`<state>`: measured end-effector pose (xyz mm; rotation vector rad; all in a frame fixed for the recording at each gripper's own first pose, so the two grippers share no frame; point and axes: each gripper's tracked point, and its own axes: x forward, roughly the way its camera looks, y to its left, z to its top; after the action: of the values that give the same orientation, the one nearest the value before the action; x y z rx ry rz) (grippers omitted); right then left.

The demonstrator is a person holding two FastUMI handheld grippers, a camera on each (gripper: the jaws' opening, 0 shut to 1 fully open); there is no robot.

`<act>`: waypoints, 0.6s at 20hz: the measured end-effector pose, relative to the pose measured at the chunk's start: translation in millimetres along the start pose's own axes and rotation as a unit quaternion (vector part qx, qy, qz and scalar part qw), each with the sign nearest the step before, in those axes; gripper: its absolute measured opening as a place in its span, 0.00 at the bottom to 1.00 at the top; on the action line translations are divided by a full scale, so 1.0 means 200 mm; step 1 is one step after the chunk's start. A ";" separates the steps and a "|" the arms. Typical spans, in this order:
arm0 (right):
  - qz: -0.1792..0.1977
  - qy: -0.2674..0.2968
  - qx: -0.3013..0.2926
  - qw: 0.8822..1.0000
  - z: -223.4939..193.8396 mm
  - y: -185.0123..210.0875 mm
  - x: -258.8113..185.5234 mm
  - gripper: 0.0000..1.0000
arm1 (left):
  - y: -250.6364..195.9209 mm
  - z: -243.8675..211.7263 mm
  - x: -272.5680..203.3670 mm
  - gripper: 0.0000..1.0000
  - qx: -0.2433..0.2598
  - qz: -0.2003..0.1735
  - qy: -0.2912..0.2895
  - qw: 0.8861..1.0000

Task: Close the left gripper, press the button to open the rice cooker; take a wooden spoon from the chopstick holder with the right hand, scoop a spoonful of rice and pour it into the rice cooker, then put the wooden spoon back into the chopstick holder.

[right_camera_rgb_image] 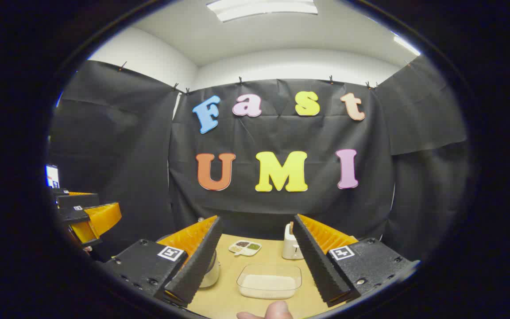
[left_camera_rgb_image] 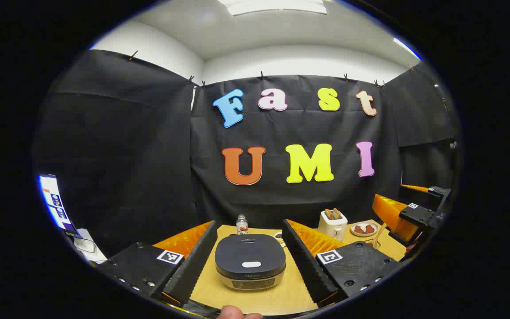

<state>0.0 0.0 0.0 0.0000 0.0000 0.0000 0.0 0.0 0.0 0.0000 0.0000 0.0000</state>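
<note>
Black-draped booth, lit ceiling | wooden desk (left_camera_rgb_image: 290,292): rice cooker (left_camera_rgb_image: 250,261) lid down, rice container (right_camera_rgb_image: 269,281) | left gripper (left_camera_rgb_image: 249,266), right gripper (right_camera_rgb_image: 259,268) both spread wide, empty.

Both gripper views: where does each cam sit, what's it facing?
Left gripper view: rides the left gripper, fingers open, facing the closed rice cooker; a fingertip at the bottom edge.
Right gripper view: rides the right gripper, open, facing the rice container; a fingertip below.
Shared: table, toaster.
</note>
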 end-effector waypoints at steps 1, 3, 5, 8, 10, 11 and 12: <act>-0.001 0.000 0.001 1.000 0.00 -0.01 0.00 1.00 | 0.01 0.00 0.01 0.94 -0.001 0.001 0.001 1.000; -0.003 -0.002 -0.002 1.000 0.01 -0.02 0.01 1.00 | 0.01 -0.02 0.02 0.94 0.001 0.002 0.003 1.000; -0.003 -0.002 -0.007 1.000 0.00 -0.03 0.01 1.00 | 0.00 -0.03 0.03 0.94 0.003 -0.001 0.008 1.000; -0.003 0.011 -0.009 1.000 -0.03 -0.04 0.02 1.00 | 0.00 -0.04 0.04 0.94 0.000 -0.001 0.013 1.000; -0.002 0.012 -0.007 1.000 -0.03 -0.05 0.03 1.00 | -0.01 -0.05 0.03 0.94 -0.001 -0.001 0.014 1.000; -0.002 0.010 -0.008 1.000 -0.02 -0.05 0.03 1.00 | -0.01 -0.06 0.04 0.94 0.001 0.000 0.015 1.000; -0.004 0.008 -0.009 1.000 -0.02 -0.06 0.03 1.00 | -0.01 -0.06 0.04 0.94 0.002 0.000 0.016 1.000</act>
<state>5.9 -11.9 -3.6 -0.0177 0.0167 -0.0070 9.0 -1.6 -11.3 0.0045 0.0312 -0.0003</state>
